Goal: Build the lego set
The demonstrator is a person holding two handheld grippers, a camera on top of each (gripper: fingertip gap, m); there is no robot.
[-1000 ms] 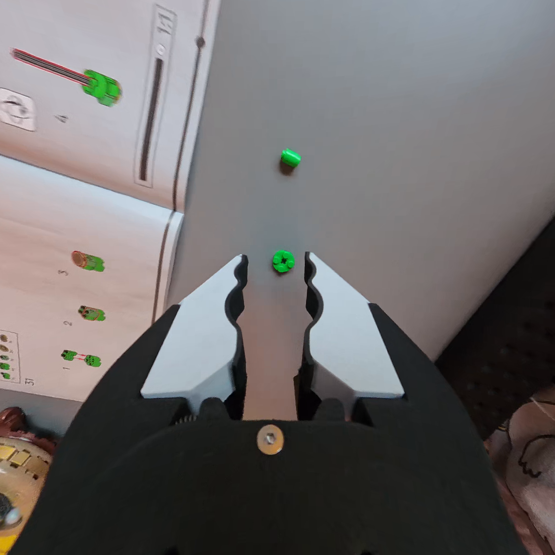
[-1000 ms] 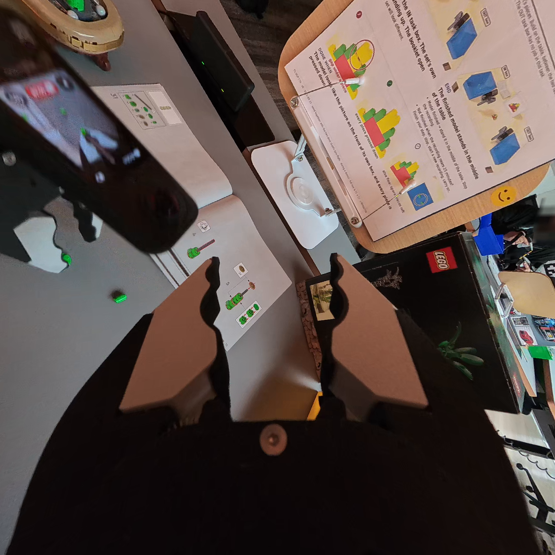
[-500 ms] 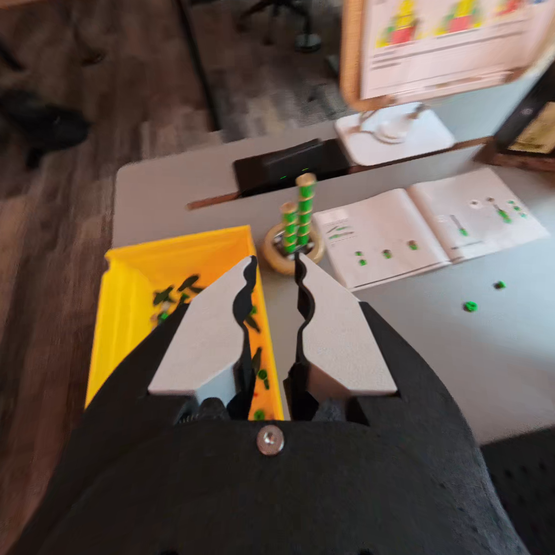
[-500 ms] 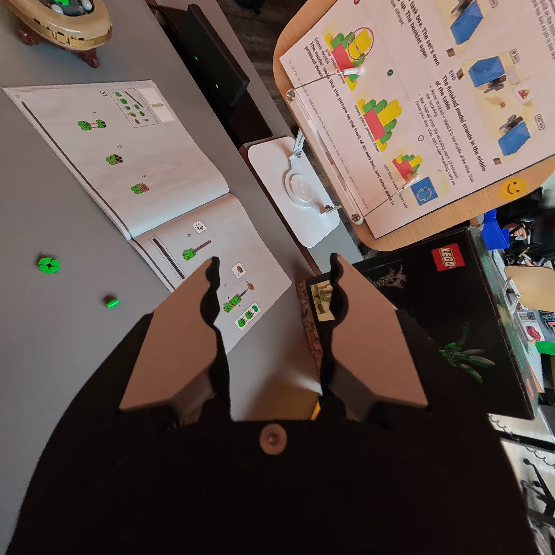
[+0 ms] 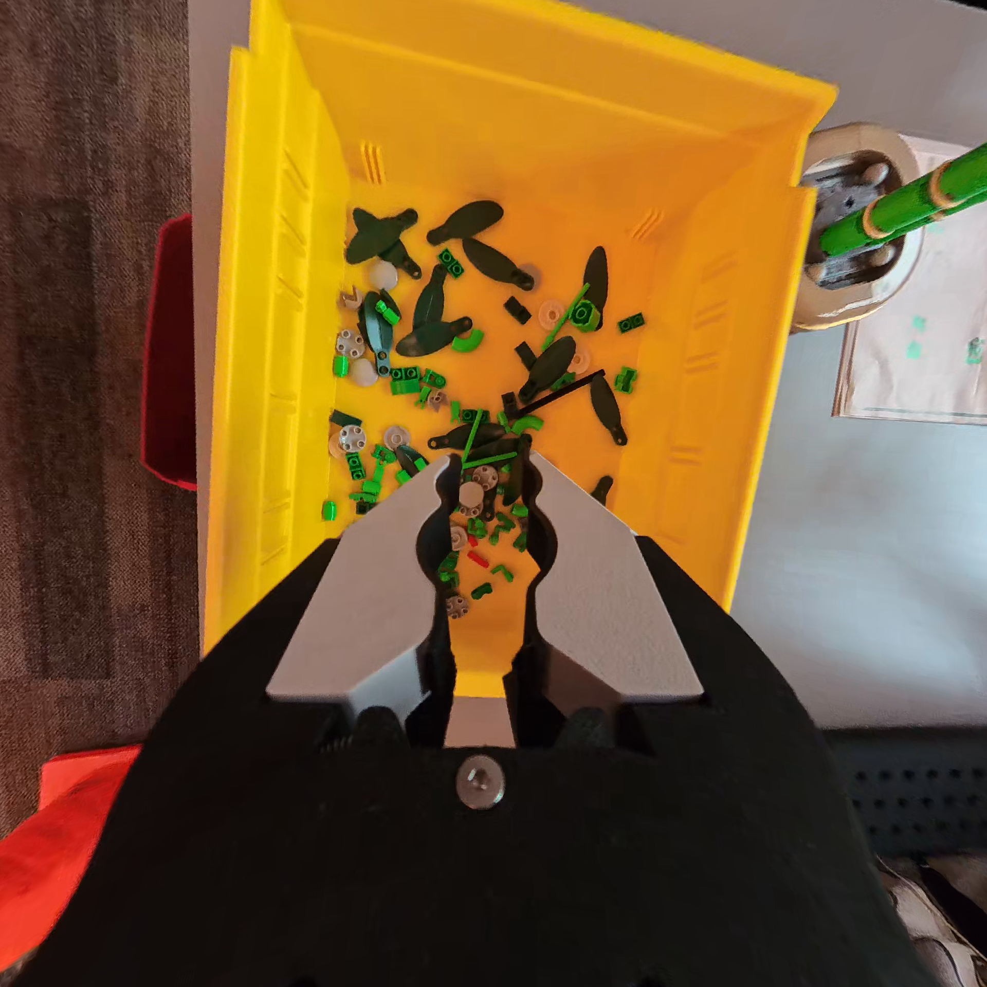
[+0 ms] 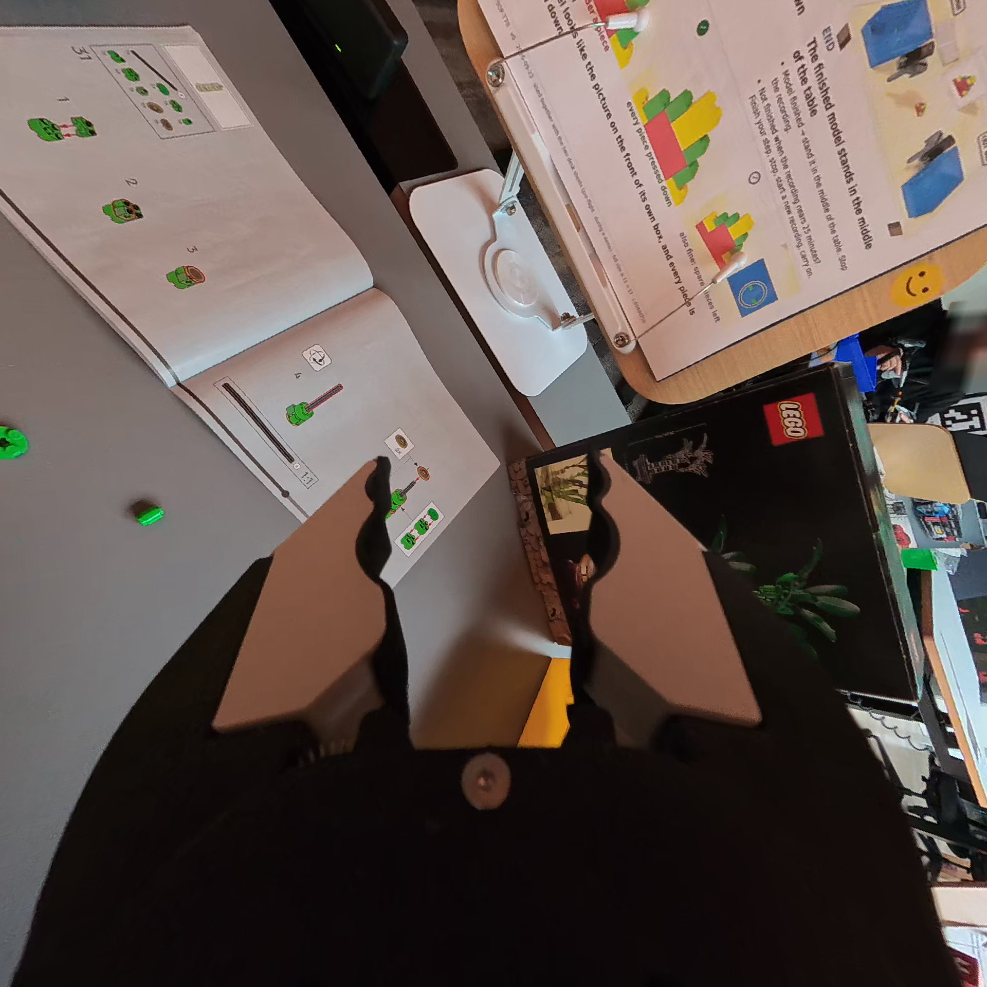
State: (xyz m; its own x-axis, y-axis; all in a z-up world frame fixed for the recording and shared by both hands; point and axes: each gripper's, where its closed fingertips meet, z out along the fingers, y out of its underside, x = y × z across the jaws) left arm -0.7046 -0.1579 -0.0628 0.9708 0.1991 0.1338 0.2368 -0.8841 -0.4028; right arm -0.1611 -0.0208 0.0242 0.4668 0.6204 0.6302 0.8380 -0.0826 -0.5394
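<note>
My left gripper (image 5: pixel 490 463) is open and empty, held above a yellow bin (image 5: pixel 534 139) that holds several loose green, dark green and grey Lego pieces (image 5: pixel 470 342). The partly built model, green stalks (image 5: pixel 908 205) in a tan round pot (image 5: pixel 854 299), stands just right of the bin. My right gripper (image 6: pixel 485 470) is open and empty above the open instruction booklet (image 6: pixel 224 251). A bright green round piece (image 6: pixel 10 442) and a small green cylinder piece (image 6: pixel 148 514) lie on the grey table (image 6: pixel 107 587) left of it.
A black Lego box (image 6: pixel 747 512) lies right of the booklet. A white stand (image 6: pixel 496 277) holds a wooden board with an instruction sheet (image 6: pixel 747 133). A black device (image 6: pixel 352 48) sits at the table's far edge. Red objects (image 5: pixel 171 352) are left of the bin. One gripper's finger ends stand about 55 cm off the other's.
My left gripper swung left from the two green pieces on the table to over the yellow bin and now looks down into it. My right gripper moved only slightly.
</note>
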